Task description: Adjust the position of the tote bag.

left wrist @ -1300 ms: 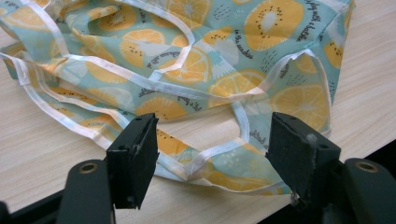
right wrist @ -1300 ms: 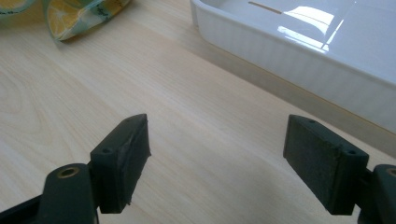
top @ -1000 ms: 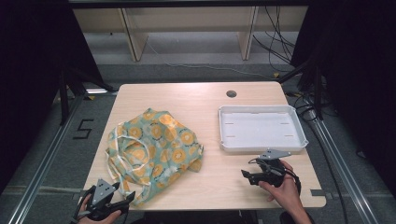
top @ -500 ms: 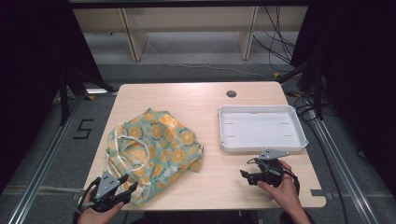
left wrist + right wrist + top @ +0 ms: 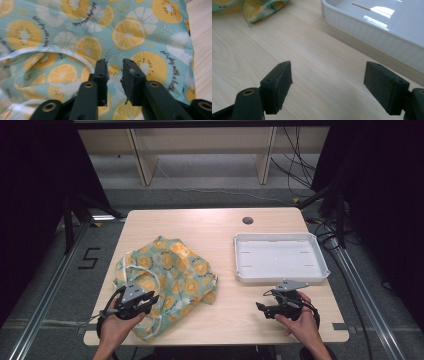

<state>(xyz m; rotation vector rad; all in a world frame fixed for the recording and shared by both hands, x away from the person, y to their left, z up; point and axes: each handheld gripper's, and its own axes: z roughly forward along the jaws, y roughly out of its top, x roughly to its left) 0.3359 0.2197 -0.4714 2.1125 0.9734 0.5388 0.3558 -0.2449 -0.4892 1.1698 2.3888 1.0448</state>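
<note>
So the left gripper [image 5: 134,301] is parked right over the near-left corner of the fruit-print cloth [image 5: 167,272], which is crumpled on the left half of the table [image 5: 210,227]. In the left gripper view its jaws have just been closing and are now down to a narrow gap, with the fabric [image 5: 100,32] seen just beyond the tips; whether a fold is actually pinched can't be told, no pad looks pressed on it. From that gripper the cloth stretches away up and to the right, toward the table's middle.

The white tray [image 5: 280,257] sits well apart on the right. The right gripper [image 5: 272,307] is held near its front rim, jaws spread wide over bare wood, nothing held. The left hand is clearly nearer the cloth.
</note>
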